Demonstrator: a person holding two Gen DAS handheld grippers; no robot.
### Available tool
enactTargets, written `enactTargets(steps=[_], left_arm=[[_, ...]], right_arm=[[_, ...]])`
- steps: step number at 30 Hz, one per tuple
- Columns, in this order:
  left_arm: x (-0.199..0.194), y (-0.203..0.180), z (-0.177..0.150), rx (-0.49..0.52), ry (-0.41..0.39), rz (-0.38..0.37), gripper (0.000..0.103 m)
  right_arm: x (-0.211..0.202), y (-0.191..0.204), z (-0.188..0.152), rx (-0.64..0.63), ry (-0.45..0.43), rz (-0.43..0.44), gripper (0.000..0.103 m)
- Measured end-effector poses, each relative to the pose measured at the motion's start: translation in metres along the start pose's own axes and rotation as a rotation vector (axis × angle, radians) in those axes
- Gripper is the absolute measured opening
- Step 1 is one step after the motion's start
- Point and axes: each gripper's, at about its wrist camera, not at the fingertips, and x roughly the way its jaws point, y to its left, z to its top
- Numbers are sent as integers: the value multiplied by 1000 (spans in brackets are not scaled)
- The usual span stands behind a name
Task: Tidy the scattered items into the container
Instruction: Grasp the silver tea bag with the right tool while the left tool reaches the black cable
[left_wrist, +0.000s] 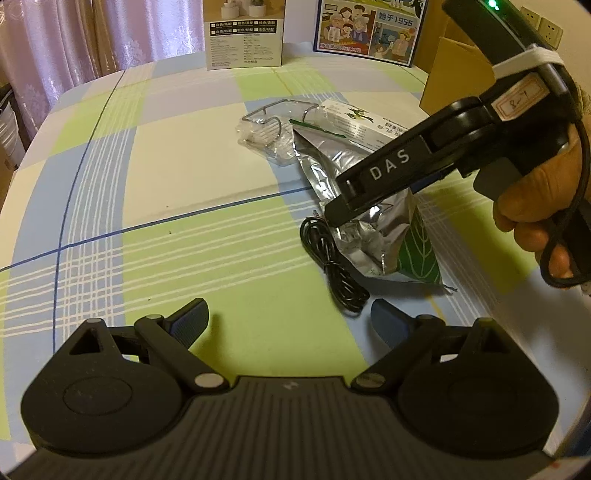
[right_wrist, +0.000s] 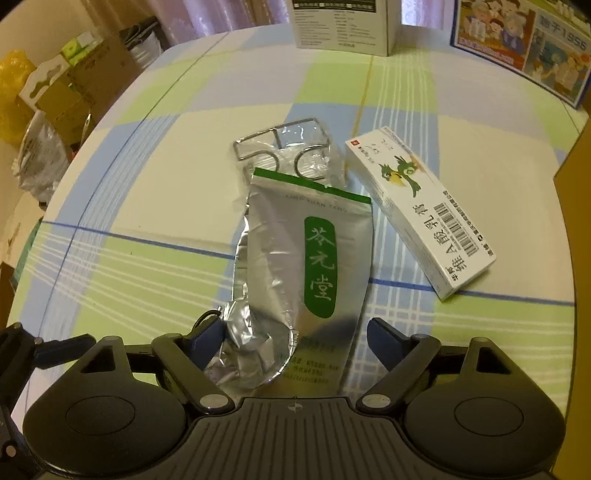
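Note:
A silver foil pouch with a green label (right_wrist: 295, 266) lies on the checked tablecloth, also in the left wrist view (left_wrist: 373, 221). My right gripper (right_wrist: 291, 336) is open, its jaws on either side of the pouch's near end. A white medicine box (right_wrist: 421, 210) lies right of the pouch. A wire rack in clear plastic (right_wrist: 291, 147) lies behind it. A coiled black cable (left_wrist: 332, 262) lies left of the pouch. My left gripper (left_wrist: 288, 317) is open and empty, low over the cloth just short of the cable. The right gripper (left_wrist: 343, 214) shows from the side in the left wrist view.
A brown cardboard box (left_wrist: 454, 74) stands at the table's right edge. A white printed box (left_wrist: 243, 33) and a colourful picture box (left_wrist: 369, 29) stand at the back. Bags and cartons (right_wrist: 55, 96) lie beyond the table's left edge. The table (left_wrist: 166, 166) has a rounded edge.

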Motion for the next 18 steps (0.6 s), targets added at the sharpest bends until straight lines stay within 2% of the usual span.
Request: enactTargets(steps=[1,3,7,14,18], left_arm=[[1,-1,0,1,1,-4,93],[2,-3,0,5,1,-7,92],[4,-6,2,22,-3,-6,91],[17,-14,18,27,-11,-9,80],[32,-21,28,32,14,-6,66]], right_arm=[[-1,0,-1,-8,2,1,72],[-6,-1,-4,-19,11,0,67],[-18,-14,-15,-23,14,-20,62],[-36,-44,-37,27,14,-12,61],[-41,-50,-44,41,1,-2,66]])
